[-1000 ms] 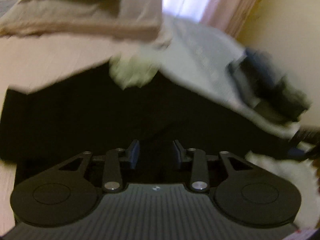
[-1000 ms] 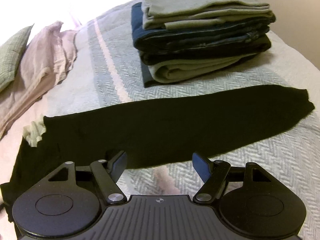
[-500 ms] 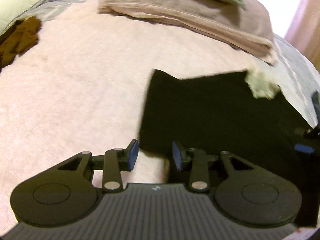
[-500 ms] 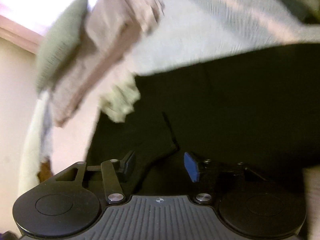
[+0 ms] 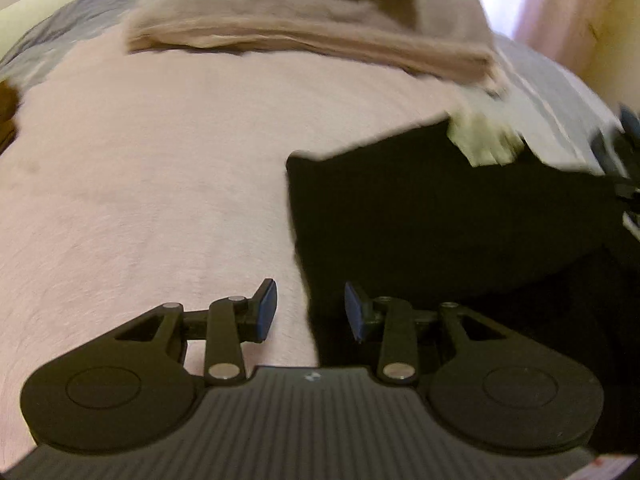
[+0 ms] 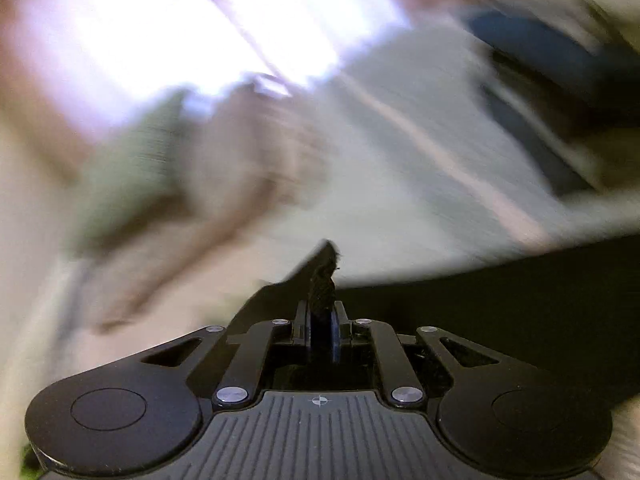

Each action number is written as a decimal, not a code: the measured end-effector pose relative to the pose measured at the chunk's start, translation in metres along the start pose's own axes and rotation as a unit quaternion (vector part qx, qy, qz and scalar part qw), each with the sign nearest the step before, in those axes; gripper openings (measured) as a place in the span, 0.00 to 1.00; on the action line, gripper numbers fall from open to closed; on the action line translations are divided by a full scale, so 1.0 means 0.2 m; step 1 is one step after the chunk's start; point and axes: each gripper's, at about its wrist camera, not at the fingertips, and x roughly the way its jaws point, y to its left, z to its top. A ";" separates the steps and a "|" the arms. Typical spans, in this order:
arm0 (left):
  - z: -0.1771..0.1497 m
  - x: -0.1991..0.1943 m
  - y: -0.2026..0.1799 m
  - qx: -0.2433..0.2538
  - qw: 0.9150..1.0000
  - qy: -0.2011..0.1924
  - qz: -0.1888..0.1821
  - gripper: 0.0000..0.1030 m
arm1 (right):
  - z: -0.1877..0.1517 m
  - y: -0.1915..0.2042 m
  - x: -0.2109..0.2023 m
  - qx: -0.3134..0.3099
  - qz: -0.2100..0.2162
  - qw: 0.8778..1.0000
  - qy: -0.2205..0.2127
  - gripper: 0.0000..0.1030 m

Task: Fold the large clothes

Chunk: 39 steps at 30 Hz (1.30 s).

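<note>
- Now the left gripper (image 5: pixel 310 312) has drifted a touch since half a second back: the black garment (image 5: pixel 440 216) sits further right in its view, and more pink blanket (image 5: pixel 140 200) fills the left.
- Its fingers stand partly apart, no wider than before, with the garment's left edge running between them; the pads do not press on it.
- The garment lies flat on the bed, its corner out on the blanket, a pale green scrap (image 5: pixel 486 142) at its far edge.
- Over on the right, big change: the right gripper (image 6: pixel 324 334), wide open a second ago, is closing its jaws and has a bunched fold of the black garment (image 6: pixel 500 320) pinched between the pads, cloth sticking up above them.
- The stack of folded clothes (image 6: pixel 560 80) so sharp a second ago is now a dark blue smear at upper right.
- Hard to read: the right view is heavily blurred, pillows and window just streaks; the left view's right edge shows dark shapes I cannot make out.
</note>
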 end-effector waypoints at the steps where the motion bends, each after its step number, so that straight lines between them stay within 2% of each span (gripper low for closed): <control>1: 0.00 0.01 -0.02 0.014 1.000 0.003 -0.004 0.31 | 0.00 -0.03 0.03 0.008 -0.010 1.000 0.007 0.06; 3: -0.02 0.04 -0.07 0.048 0.999 0.010 -0.004 0.31 | 0.00 -0.04 0.02 0.012 -0.005 1.000 0.003 0.06; 8: -0.06 0.10 -0.17 0.128 0.991 0.011 0.026 0.34 | 0.03 0.03 0.00 -0.013 0.019 1.000 -0.002 0.06; 10: -0.05 0.12 -0.18 0.147 0.989 0.007 0.030 0.23 | 0.03 0.02 -0.03 -0.012 0.031 0.999 0.003 0.06; 11: -0.04 0.13 -0.18 0.153 0.988 0.006 0.028 0.12 | 0.02 0.03 -0.06 -0.012 0.036 0.999 0.001 0.06; 13: -0.04 0.13 -0.19 0.157 0.987 0.008 0.030 0.12 | 0.00 0.00 -0.05 -0.028 0.020 0.999 0.001 0.06; 16: -0.06 0.13 -0.15 0.128 0.991 0.024 0.032 0.15 | -0.05 -0.11 0.09 -0.037 -0.065 0.994 0.080 0.09; 17: -0.05 0.11 -0.13 0.109 0.993 0.027 0.029 0.15 | -0.05 -0.14 0.10 -0.036 -0.079 0.992 0.090 0.11; 18: -0.04 0.09 -0.10 0.082 0.996 0.031 0.022 0.16 | -0.04 -0.13 0.06 -0.042 -0.079 0.993 0.078 0.18; 20: 0.01 0.05 -0.02 0.015 0.999 0.032 0.008 0.17 | -0.02 -0.06 -0.01 -0.086 -0.134 0.986 0.047 0.32; 21: 0.03 0.04 0.00 -0.005 1.000 0.028 0.006 0.15 | -0.02 -0.03 -0.04 -0.114 -0.160 0.980 0.026 0.33; 22: 0.05 0.02 0.01 -0.022 1.000 0.019 0.004 0.15 | -0.01 -0.01 -0.08 -0.129 -0.153 0.980 0.004 0.33; 23: 0.08 0.02 0.00 -0.030 1.000 0.010 0.001 0.15 | -0.02 0.00 -0.10 -0.133 -0.119 0.984 -0.009 0.33; 24: 0.10 0.03 -0.01 -0.029 1.000 0.005 -0.004 0.15 | -0.03 0.00 -0.10 -0.126 -0.079 0.989 -0.003 0.33; 25: 0.13 0.05 -0.05 -0.022 1.000 0.003 -0.011 0.15 | -0.03 -0.01 -0.07 -0.120 -0.050 0.991 0.017 0.33; 26: 0.14 0.08 -0.09 -0.015 1.000 0.005 -0.016 0.16 | -0.05 -0.03 -0.02 -0.117 -0.038 0.991 0.047 0.33; 27: 0.16 0.13 -0.14 -0.006 1.000 0.018 -0.025 0.16 | -0.08 -0.06 0.05 -0.114 -0.047 0.989 0.084 0.32; 28: 0.15 0.19 -0.17 0.005 0.999 0.036 -0.025 0.21 | -0.10 -0.10 0.09 -0.106 -0.071 0.986 0.103 0.32; 30: 0.12 0.28 -0.22 0.027 0.997 0.072 0.008 0.19 | -0.08 -0.23 -0.01 -0.043 -0.060 0.994 0.079 0.32; 32: 0.10 0.25 -0.20 0.001 0.998 0.062 0.004 0.19 | -0.04 -0.38 -0.20 0.031 -0.062 0.997 0.045 0.32; 34: 0.10 0.20 -0.16 -0.032 0.998 0.057 0.001 0.20 | -0.02 -0.57 -0.40 0.084 -0.074 0.994 0.008 0.35; 36: 0.09 0.14 -0.13 -0.068 0.996 0.055 0.001 0.22 | 0.00 -0.80 -0.60 0.133 -0.113 0.984 -0.024 0.39; 38: 0.09 0.10 -0.10 -0.093 0.994 0.058 0.006 0.30 | 0.01 -1.03 -0.74 0.185 -0.157 0.969 -0.049 0.39; 39: 0.08 0.08 -0.09 -0.103 0.993 0.059 0.013 0.31 | 0.02 -1.15 -0.82 0.218 -0.158 0.960 -0.072 0.39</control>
